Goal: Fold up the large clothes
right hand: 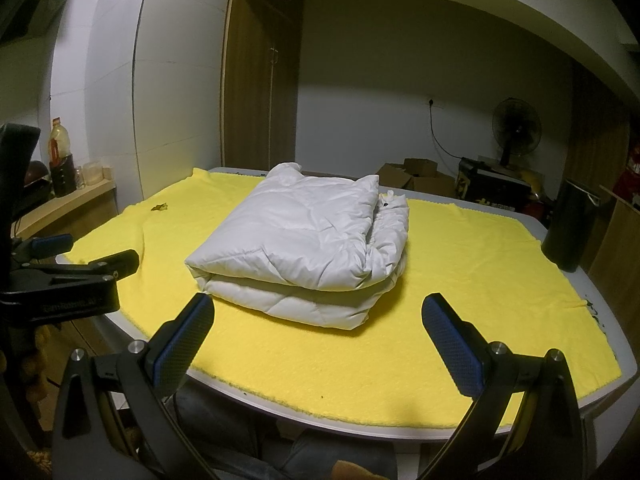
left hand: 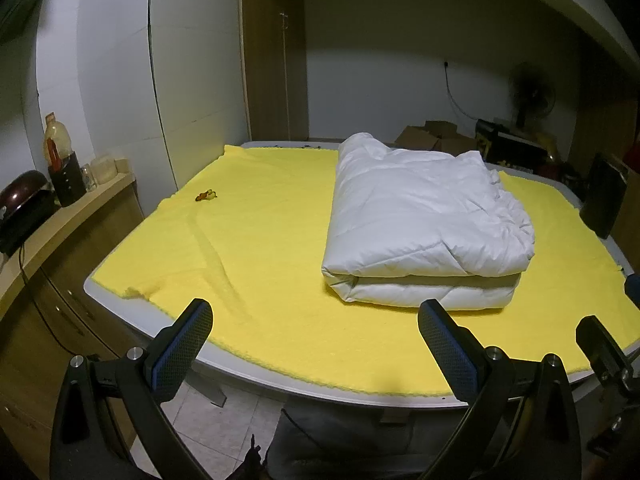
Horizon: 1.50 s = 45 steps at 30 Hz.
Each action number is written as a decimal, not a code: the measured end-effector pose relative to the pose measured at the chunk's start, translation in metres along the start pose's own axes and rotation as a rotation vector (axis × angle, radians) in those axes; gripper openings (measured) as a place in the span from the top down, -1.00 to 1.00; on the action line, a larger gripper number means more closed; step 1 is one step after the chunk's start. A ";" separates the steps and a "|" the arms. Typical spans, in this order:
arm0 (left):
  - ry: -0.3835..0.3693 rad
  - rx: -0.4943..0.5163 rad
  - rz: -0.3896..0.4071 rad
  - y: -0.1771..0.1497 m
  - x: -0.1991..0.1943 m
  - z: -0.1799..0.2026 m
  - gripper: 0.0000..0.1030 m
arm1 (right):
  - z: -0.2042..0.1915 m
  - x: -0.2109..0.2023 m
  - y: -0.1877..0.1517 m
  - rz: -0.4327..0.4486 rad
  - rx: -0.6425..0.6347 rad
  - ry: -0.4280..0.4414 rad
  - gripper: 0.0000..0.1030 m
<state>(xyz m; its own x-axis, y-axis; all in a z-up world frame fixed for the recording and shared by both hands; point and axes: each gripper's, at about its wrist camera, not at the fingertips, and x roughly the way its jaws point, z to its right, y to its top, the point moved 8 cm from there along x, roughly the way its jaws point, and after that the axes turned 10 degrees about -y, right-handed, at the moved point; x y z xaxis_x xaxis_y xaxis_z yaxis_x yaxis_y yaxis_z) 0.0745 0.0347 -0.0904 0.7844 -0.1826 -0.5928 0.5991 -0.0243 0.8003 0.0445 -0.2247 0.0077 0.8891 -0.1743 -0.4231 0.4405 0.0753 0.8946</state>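
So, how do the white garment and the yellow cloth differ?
The garment is white, puffy and folded into a thick bundle; the cloth is yellow, thin and spread flat. The garment covers only the middle; the cloth covers nearly the whole table. Neither is held: both grippers are open and clear.

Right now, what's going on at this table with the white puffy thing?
A person holds a gripper in each hand at the near edge of the table, which is covered by a yellow cloth. The white padded jacket lies folded into a thick bundle on the cloth. The left gripper and the right gripper both have open jaws, hold nothing, and sit short of the jacket.
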 end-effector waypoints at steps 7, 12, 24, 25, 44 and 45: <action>0.007 -0.012 -0.005 0.000 0.000 -0.003 -0.99 | 0.000 -0.001 0.000 0.004 -0.004 0.002 -1.00; 0.011 -0.015 -0.002 0.000 -0.002 -0.004 -0.99 | 0.001 -0.002 0.000 0.006 -0.009 0.009 -1.00; 0.011 -0.017 -0.008 -0.001 -0.002 -0.004 -0.99 | -0.003 0.001 -0.003 -0.002 -0.033 0.021 -1.00; 0.010 -0.016 -0.010 -0.001 -0.001 -0.005 -0.99 | -0.003 0.001 -0.003 -0.002 -0.035 0.022 -1.00; 0.008 -0.015 -0.014 -0.001 0.000 -0.005 -0.99 | -0.003 0.003 -0.004 -0.004 -0.033 0.024 -1.00; 0.008 -0.015 -0.014 -0.001 0.000 -0.005 -0.99 | -0.003 0.002 -0.004 -0.004 -0.033 0.025 -1.00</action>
<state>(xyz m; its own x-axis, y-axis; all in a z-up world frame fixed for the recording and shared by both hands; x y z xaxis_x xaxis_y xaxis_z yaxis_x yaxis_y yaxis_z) 0.0742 0.0394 -0.0916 0.7772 -0.1749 -0.6045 0.6123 -0.0118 0.7906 0.0451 -0.2227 0.0030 0.8899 -0.1498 -0.4309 0.4478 0.1066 0.8878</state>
